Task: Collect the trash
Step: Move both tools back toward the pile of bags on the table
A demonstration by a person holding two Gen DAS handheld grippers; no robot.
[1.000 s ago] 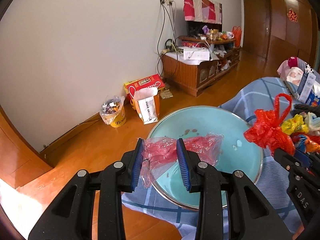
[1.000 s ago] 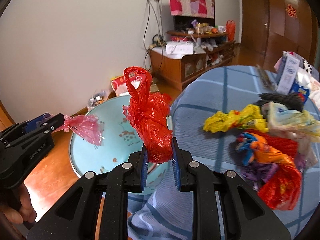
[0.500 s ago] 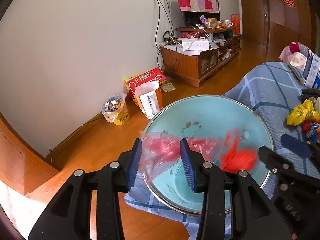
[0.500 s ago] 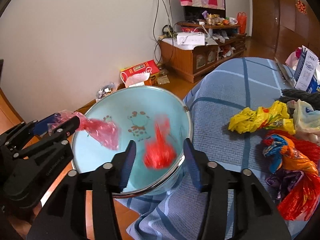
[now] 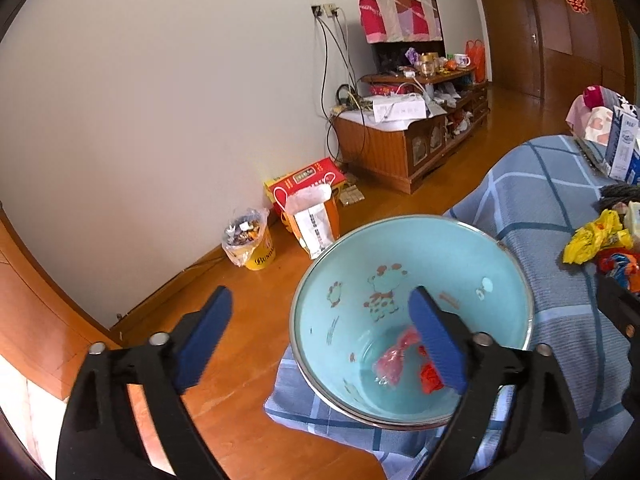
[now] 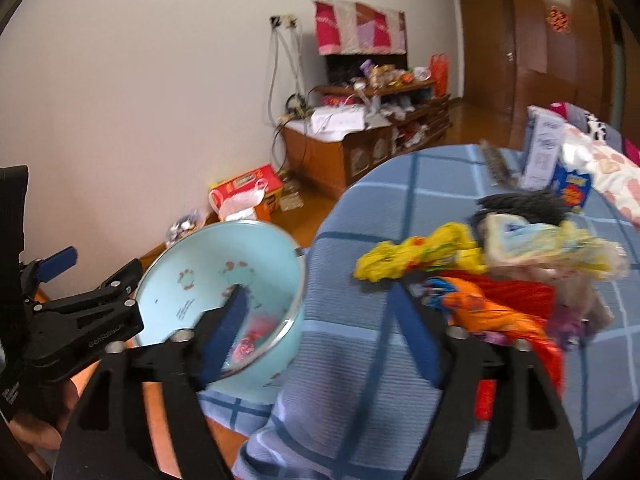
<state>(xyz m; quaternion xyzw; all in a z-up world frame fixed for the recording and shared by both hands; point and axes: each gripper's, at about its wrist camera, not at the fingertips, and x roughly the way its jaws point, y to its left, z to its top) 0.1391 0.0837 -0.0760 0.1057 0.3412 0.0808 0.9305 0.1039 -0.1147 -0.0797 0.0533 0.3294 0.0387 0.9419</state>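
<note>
A light blue enamel basin (image 5: 400, 248) stands at the edge of a bed covered in blue checked cloth (image 5: 552, 216). A pink plastic bag (image 5: 394, 362) and a red plastic bag (image 5: 430, 378) lie at its bottom. My left gripper (image 5: 320, 340) is open and empty over the basin's near left rim. My right gripper (image 6: 320, 320) is open and empty above the bed just right of the basin (image 6: 216, 264). A pile of crumpled bags lies on the bed: a yellow bag (image 6: 416, 260), an orange bag (image 6: 492, 312) and others.
On the wooden floor by the wall stand a yellow bin with a bag liner (image 5: 252, 244), a paper bag (image 5: 314, 222) and a red box (image 5: 308, 178). A low wooden cabinet (image 5: 408, 140) stands further back. Cartons (image 6: 544, 152) stand at the bed's far side.
Both grippers opened and dropped their bags into the basin: the left let go of the pink bag, the right of the red one. The right gripper swung right toward the pile.
</note>
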